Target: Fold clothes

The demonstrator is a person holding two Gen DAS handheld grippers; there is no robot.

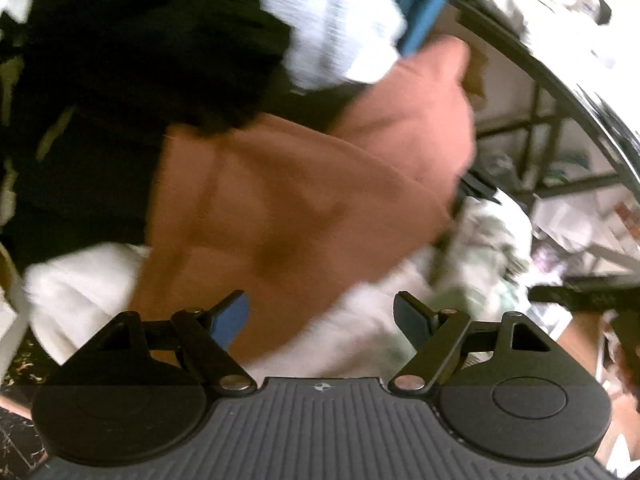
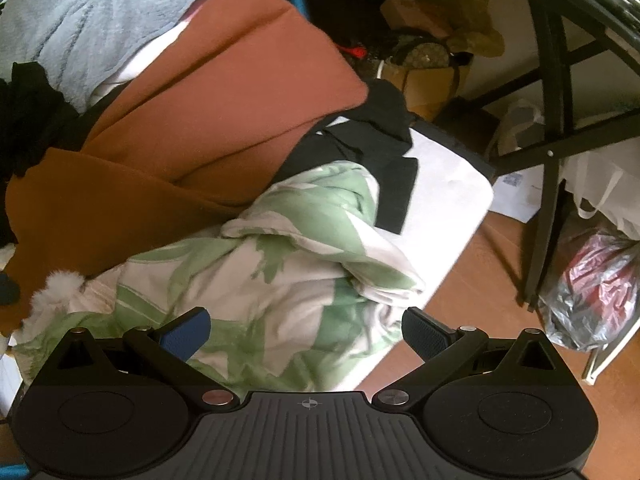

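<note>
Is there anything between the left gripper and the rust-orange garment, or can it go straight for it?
Nothing visible is in the way. The left gripper hangs open directly over the rust-orange fabric garment, nothing between its pads. A black garment overlaps the orange one's far edge only, away from the fingers. The picture is blurred, so contact cannot be judged.

Clothes-strewn white mattress (image 2: 448, 200)

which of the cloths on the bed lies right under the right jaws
The rumpled green-and-white patterned cloth. It lies bunched directly below the right gripper, while the rust-orange cloth and the black garment lie farther off.
</note>
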